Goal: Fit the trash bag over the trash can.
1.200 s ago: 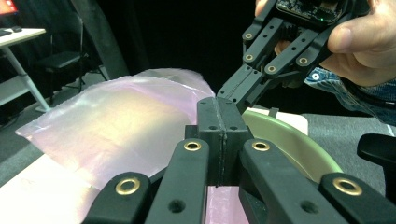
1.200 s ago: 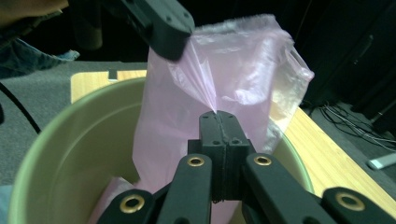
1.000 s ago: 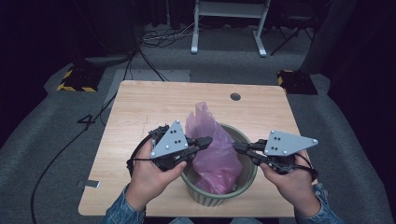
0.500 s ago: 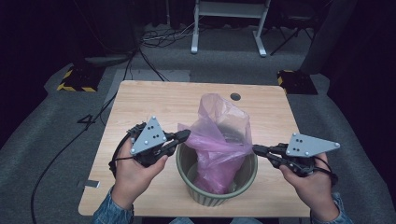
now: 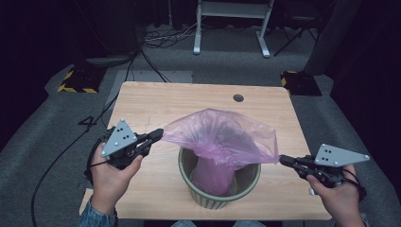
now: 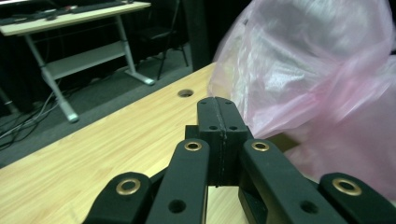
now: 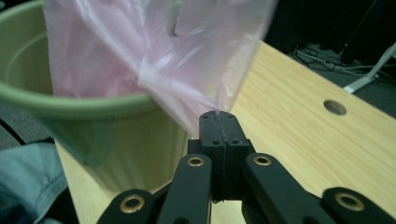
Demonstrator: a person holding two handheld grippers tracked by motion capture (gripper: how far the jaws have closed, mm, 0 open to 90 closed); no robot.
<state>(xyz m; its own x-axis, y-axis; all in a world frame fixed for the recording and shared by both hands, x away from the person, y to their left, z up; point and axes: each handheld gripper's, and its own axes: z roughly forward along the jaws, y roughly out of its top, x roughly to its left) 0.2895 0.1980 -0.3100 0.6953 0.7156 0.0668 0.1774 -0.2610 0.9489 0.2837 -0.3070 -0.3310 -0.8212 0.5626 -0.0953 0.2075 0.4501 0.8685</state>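
The pink bag [image 5: 222,142] hung in the green bin [image 5: 220,189] near the tabletop's front edge, each side pinched by the closed left tongs [image 5: 158,134] and right tongs [image 5: 283,160], so next its mouth probably needed pulling down over the rim.

A light wooden table [image 5: 156,104] carries a green bin [image 5: 208,197] near its front edge.

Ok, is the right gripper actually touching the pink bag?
Touching. In the right gripper view, the right gripper has its jaws shut on an edge of the pink bag; the high view shows the film pulled taut from it over the green bin.
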